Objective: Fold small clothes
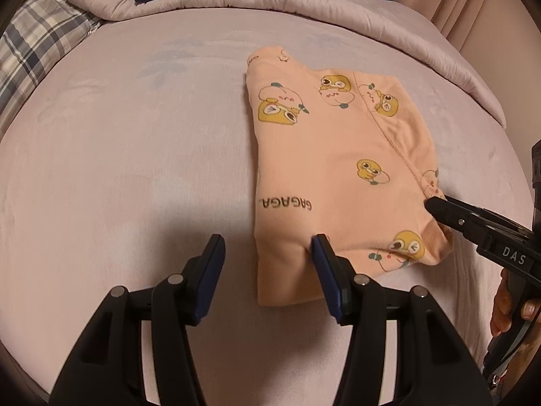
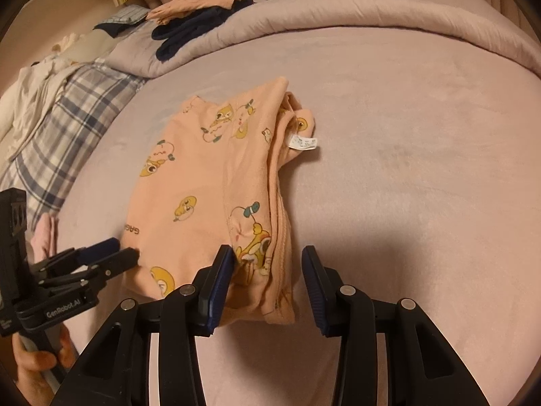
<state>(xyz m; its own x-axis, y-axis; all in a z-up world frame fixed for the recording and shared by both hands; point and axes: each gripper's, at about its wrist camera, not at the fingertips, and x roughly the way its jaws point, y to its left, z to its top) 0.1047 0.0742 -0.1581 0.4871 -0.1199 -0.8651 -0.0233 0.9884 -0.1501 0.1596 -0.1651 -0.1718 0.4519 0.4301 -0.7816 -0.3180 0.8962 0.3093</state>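
garment: peach-pink cotton child's top printed with yellow ducks [image 1: 338,169]
state: folded into a flat rectangle, white care label [image 2: 302,142] sticking out at one edge
place: just ahead of the left gripper [image 1: 267,257], near corner between its fingers

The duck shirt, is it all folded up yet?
Nearly. The peach duck shirt already lies on the bed as a tidy folded rectangle. Right now both claws stand open at its near edge: the left claw at one corner, the right claw around the other, neither pinching. Probably one more fold or a move is left. Other clothes wait on the rolled blanket.
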